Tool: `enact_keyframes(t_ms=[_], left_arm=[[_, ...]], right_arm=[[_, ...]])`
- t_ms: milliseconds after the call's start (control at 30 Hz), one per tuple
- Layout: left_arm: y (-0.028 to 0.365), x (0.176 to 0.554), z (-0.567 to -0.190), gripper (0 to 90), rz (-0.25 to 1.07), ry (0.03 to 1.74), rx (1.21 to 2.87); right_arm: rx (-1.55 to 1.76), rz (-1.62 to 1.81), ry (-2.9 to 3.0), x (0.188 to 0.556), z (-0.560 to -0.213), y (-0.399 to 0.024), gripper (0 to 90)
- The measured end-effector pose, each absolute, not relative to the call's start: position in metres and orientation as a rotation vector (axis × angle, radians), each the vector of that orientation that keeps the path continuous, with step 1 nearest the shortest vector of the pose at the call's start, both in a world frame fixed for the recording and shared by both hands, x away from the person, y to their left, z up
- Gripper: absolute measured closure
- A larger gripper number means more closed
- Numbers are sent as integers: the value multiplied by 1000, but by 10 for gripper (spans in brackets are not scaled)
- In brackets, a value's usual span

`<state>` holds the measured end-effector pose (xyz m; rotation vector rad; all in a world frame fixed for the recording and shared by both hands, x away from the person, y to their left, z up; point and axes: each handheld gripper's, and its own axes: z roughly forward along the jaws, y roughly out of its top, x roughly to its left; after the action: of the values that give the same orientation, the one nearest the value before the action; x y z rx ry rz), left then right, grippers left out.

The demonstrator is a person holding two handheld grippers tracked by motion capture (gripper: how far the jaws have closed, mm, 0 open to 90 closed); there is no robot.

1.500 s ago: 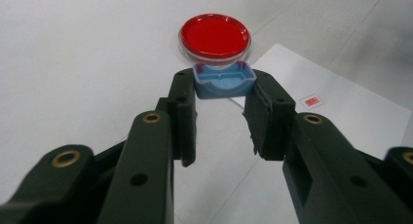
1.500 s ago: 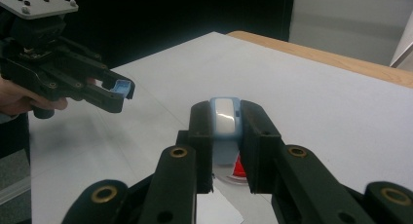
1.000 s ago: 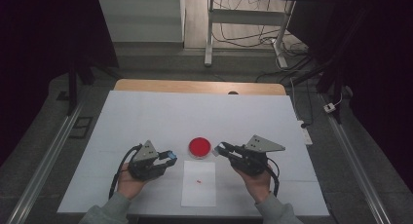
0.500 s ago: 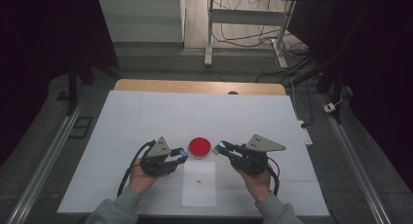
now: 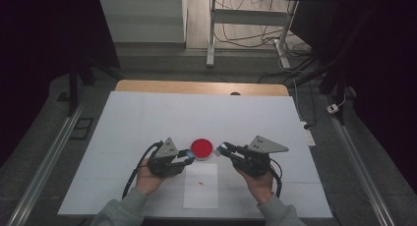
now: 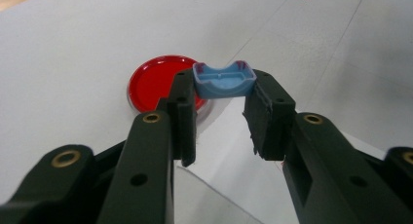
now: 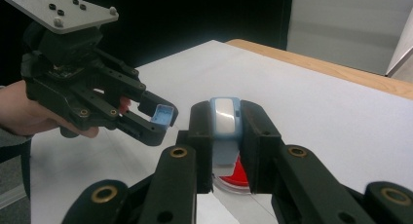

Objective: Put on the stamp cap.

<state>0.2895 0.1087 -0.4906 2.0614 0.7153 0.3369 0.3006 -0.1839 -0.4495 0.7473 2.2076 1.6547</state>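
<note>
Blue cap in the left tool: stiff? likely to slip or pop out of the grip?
Probably stiff: the blue cap keeps its moulded shape, no visible buckling, pinched at the left tool tips. Likely light, being small and hollow. It may slip or twist: the plastic looks smooth and only its ends sit between the pads.

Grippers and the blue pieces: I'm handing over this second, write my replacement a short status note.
Left gripper: shut on a small blue plastic cap, held at the jaw tips, open side up.
Right gripper: shut on a blue and white plastic body, upright between the jaws.
Both hang over the white table, on either side of the round red dish; a white paper sheet lies just in front.
Done: both pieces picked up.
Left: probably bring cap and body together; they are not yet touching.
</note>
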Motion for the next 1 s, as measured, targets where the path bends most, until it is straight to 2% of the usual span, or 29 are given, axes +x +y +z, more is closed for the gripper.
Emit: enact_keyframes(t_ms=[1000], left_arm=[[74,299,-496,653,324,673,2098]], right_arm=[[740,1670,2197,299,-448,-180,754]])
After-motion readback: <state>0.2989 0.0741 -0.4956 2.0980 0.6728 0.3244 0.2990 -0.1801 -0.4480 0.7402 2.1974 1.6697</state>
